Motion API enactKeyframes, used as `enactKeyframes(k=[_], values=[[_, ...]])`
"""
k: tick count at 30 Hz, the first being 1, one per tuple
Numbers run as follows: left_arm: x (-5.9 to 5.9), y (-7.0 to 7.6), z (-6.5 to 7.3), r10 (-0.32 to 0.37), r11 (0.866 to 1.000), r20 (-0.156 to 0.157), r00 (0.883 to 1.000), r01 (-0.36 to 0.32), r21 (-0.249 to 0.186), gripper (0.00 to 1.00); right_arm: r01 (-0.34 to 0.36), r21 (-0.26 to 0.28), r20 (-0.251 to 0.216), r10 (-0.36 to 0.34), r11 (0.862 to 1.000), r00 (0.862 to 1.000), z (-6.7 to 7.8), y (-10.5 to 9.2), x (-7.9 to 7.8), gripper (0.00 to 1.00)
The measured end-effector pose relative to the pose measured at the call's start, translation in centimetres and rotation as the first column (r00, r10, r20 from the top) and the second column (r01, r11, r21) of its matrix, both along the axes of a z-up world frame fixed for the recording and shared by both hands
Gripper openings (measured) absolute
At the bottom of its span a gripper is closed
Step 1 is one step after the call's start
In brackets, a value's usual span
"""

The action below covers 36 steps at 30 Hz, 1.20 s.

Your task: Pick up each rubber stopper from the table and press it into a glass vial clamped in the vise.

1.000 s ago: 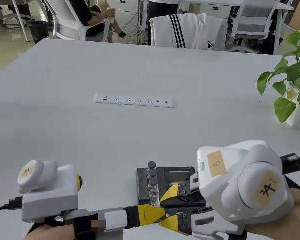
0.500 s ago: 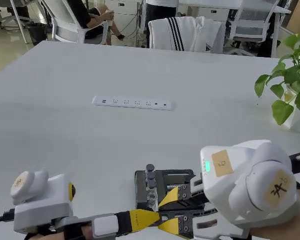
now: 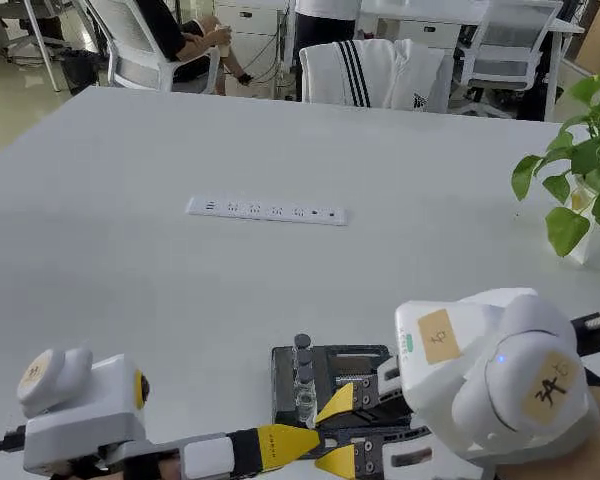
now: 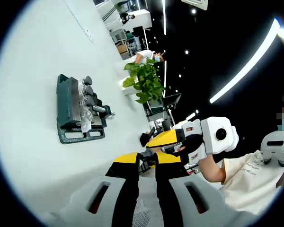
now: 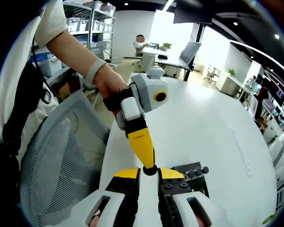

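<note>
Both grippers sit low at the near edge of the table, their tips meeting just on the near side of the vise. The left gripper points right, and its yellow jaws are pinched on a dark stopper. In the right gripper view, a hand grips its body, with the forearm coming down from above. The right gripper points left. Its jaws are part open on either side of that stopper, and I cannot tell whether they touch it. Vials stand in a row in the vise, with dark stoppers on them.
</note>
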<state>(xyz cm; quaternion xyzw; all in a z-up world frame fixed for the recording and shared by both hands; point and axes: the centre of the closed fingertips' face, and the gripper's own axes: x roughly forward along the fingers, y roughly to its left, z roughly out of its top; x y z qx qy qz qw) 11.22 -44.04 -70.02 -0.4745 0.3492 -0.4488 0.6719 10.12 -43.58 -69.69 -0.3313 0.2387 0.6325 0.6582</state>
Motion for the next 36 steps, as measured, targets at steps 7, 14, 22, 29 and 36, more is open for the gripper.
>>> enactKeyframes(k=[7,14,22,29,36], values=[[-0.08,-0.01,0.09,0.001,1.000,-0.001,1.000,-0.001,-0.005,0.09,0.000,0.000,0.003,0.000,1.000,1.000,0.10,0.04,0.12,0.08],[0.06,0.16,0.20,0.010,1.000,-0.003,1.000,-0.010,-0.016,0.09,-0.004,0.001,0.017,0.004,1.000,1.000,0.34,0.20,0.20,0.07],[0.24,0.35,0.43,0.016,0.999,0.004,1.000,-0.016,-0.029,0.09,-0.002,0.001,0.014,0.002,1.000,1.000,0.61,0.36,0.38,0.07],[0.00,0.23,0.24,0.012,1.000,0.026,1.000,-0.011,-0.013,0.09,-0.022,-0.021,0.010,0.022,1.000,1.000,0.27,0.30,0.18,0.07],[0.54,0.84,-0.09,0.047,0.998,0.096,0.994,-0.051,0.048,0.33,-0.026,-0.032,0.004,0.026,0.999,1.000,-0.22,0.33,0.08,0.07]])
